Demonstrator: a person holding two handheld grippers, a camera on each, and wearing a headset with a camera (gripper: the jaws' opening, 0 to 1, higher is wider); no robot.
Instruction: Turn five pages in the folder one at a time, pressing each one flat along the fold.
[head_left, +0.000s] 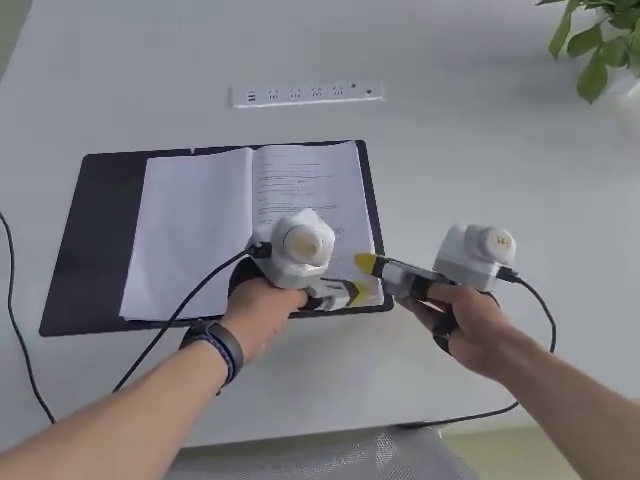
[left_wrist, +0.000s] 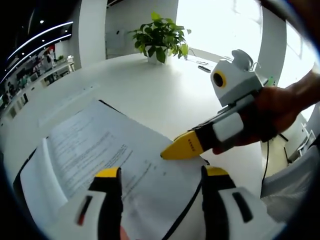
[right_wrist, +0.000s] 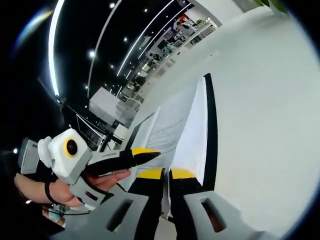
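Folder: A black folder (head_left: 100, 240) lay open on the white surface (head_left: 480, 150), directly in front of the person and a little left of centre in the head view.
Pages: The left page (head_left: 190, 230) looked blank. The right page (head_left: 310, 190) carried lines of print too small to read. Both lay flat on either side of the fold.
Left hand-held gripper: The left hand-held gripper (left_wrist: 161, 175) was over the near part of the right page. Its yellow-tipped jaws were spread wide, with nothing between them and the paper below. Whether they touched the sheet could not be told.
Right hand-held gripper: The right hand-held gripper (head_left: 365, 263) pointed in from the right. Its yellow tips were pressed together into one wedge at the page's right edge, close to the near corner. Whether a sheet was caught between them could not be told.
Spacing: The two sets of tips were near each other but apart.
Hands: The left hand (head_left: 265, 305) had a dark band (head_left: 222, 348) at the wrist. The right hand (head_left: 465, 320) held its tool just right of the folder.
Cables: A dark cable (head_left: 170, 320) ran from the left tool toward the near edge.
Far side: A white power strip (head_left: 307, 94) lay beyond the folder. Green leaves of a plant (head_left: 600, 40) showed at the far right corner.
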